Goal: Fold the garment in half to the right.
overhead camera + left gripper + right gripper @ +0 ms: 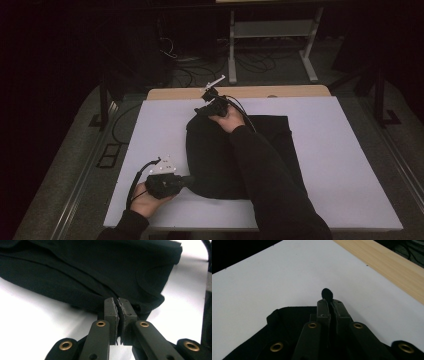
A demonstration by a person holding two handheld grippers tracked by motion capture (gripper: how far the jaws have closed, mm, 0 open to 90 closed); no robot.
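A soft, matte black garment (220,155) is lying folded on the smooth white surface (330,165). The left gripper (118,305) is clenching its near hem. The right gripper (329,302) is pinching a rounded tuft at the far edge.

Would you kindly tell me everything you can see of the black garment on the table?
The black garment is soft, matte cloth, partly folded with a rounded left side, lying on the white board. What kind of garment it is cannot be told. The left gripper is shut on its near left edge, and the right gripper is shut on its far edge, where a small tuft of cloth pokes past the jaws. The person's right sleeve crosses above it.
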